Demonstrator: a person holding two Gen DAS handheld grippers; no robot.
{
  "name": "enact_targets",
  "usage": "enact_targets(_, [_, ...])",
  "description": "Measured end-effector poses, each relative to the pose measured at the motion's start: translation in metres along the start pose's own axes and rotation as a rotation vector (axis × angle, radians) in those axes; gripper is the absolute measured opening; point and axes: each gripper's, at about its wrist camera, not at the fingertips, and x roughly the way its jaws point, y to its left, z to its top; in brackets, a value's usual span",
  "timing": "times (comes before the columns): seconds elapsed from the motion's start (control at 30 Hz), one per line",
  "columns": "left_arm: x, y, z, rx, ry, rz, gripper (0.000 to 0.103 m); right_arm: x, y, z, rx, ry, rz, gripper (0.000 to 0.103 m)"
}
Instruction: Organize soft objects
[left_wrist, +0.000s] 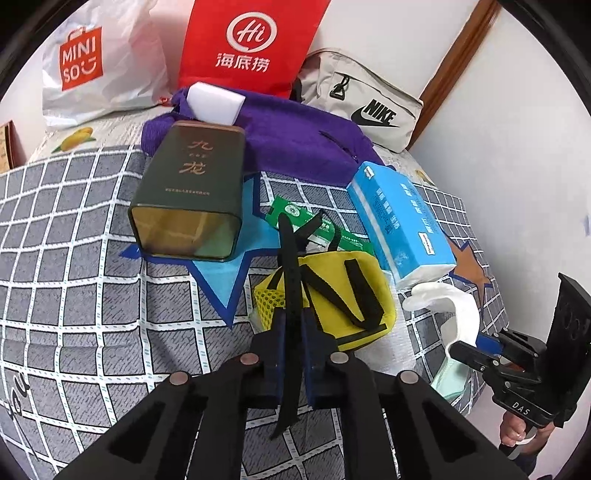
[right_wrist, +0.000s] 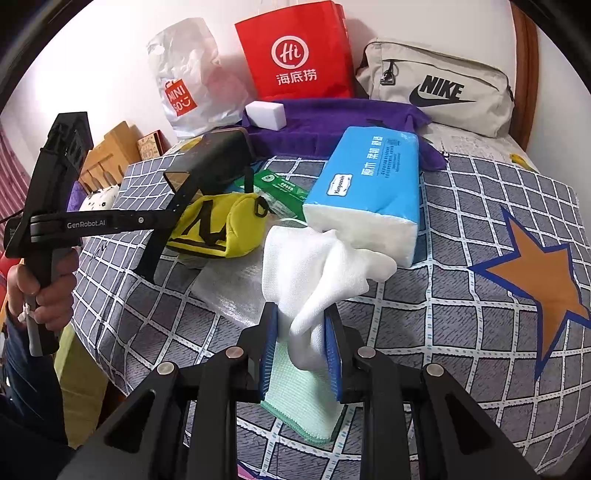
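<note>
While you tidy | left gripper (left_wrist: 291, 325) clamped on pouch (left_wrist: 343, 291) strap (left_wrist: 290, 258) to lift it | right gripper (right_wrist: 301, 332) pinching cloth (right_wrist: 317, 273) beside pouch

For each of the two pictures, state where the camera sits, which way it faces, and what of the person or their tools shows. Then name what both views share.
Left wrist view: sits on the left gripper, looking down along it, shut on a black strap of the yellow pouch; the right gripper shows.
Right wrist view: sits on the right gripper, shut on a white cloth; the left hand shows.
Shared: blue tissue pack, red bag, purple towel.
</note>
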Motion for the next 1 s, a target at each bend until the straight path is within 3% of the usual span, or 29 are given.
enact_targets(0.2, [0.015, -0.015, -0.001, 0.058, 0.038, 0.05, 0.007, 0.008, 0.0, -0.001, -0.001, 0.01, -0.004, 0.025])
enact_targets(0.43, [0.022, -0.015, 0.003, 0.052, 0.039, 0.092, 0.007, 0.014, 0.001, -0.002, -0.003, 0.028, -0.008, 0.025])
enact_targets(0.67, [0.016, -0.014, 0.003, 0.048, 0.025, 0.079, 0.005, 0.031, -0.007, -0.006, 0.028, 0.068, -0.001, 0.026])
enact_targets(1.0, [-0.006, -0.01, 0.007, 0.02, -0.014, 0.035, 0.004, -0.005, -0.006, 0.004, 0.009, -0.028, 0.003, 0.02])
